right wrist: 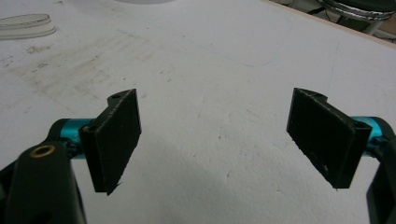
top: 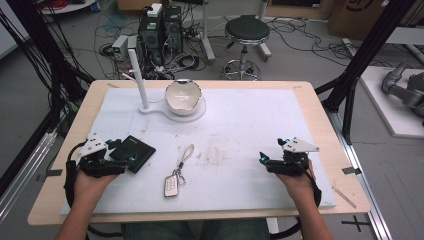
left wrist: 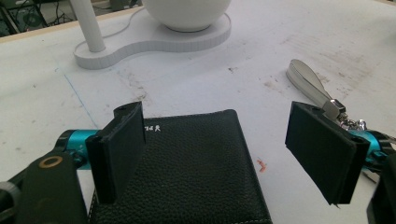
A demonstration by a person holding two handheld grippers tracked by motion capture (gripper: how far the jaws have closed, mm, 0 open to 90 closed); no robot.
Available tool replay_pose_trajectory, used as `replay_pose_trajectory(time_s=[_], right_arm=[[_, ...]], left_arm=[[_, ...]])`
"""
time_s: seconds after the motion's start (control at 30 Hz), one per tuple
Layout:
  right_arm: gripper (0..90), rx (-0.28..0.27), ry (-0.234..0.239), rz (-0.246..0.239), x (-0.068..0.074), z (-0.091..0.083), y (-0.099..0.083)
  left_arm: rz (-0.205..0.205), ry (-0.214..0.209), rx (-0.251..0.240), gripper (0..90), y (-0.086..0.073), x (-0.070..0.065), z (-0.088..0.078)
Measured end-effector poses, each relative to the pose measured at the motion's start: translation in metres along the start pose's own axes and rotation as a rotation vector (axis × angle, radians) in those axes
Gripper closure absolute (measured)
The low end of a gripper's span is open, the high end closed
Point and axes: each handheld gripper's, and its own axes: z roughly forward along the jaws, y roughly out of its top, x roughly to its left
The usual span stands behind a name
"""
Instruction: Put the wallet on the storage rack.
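A black leather wallet (top: 132, 152) lies flat on the white mat (top: 240, 120) at the left. My left gripper (top: 120, 151) hovers at its near-left edge, jaws wide apart. In the left gripper view the wallet (left wrist: 191, 172) lies below and between the two pads, and neither touches it. A car key with a grey strap (top: 176, 175) lies at the mat's middle front; its strap (left wrist: 309, 83) reaches into the left gripper view. My right gripper (top: 263, 161) rests open at the right, and in its own view the gripper (right wrist: 217, 140) has only bare mat between its jaws.
A white bowl (top: 183, 96) sits on a white stand with an upright post (top: 138, 75) at the back of the mat. The wooden table edge (top: 200, 216) runs along the front. A stool (top: 246, 35) and cables lie on the floor beyond the table.
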Motion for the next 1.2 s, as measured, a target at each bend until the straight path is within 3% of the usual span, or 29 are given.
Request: replay_pose_trajectory(time_s=[0.4, 0.6, 0.8, 0.9, 1.03, 1.1, 1.2], right_arm=[[18.0, -0.001, 0.002, -0.008, 0.001, 0.002, 0.001], [18.0, 0.001, -0.002, -0.001, -0.001, 0.001, 0.000], [18.0, 0.002, 0.000, -0.003, 0.000, 0.002, 0.000], [18.0, 0.004, 0.006, -0.006, 0.002, 0.004, 0.001], [18.0, 0.010, 0.007, -0.021, 0.004, 0.005, 0.001], [18.0, 0.012, 0.007, -0.016, 0.004, 0.005, 0.001], [18.0, 0.011, 0.006, -0.025, 0.004, 0.004, 0.001]], left_arm=[[0.019, 0.004, 0.010, 20.1, -0.001, -0.004, 0.002], [0.048, 0.000, 0.031, 20.1, 0.000, -0.009, 0.008], [0.079, 0.008, 0.088, 20.1, -0.003, -0.011, 0.021], [0.093, 0.033, 0.132, 20.4, -0.004, -0.011, 0.028], [0.147, 0.041, 0.201, 21.8, -0.006, -0.016, 0.038], [0.155, 0.041, 0.212, 22.5, -0.006, -0.016, 0.039], [0.141, 0.062, 0.236, 31.4, -0.009, -0.018, 0.041]])
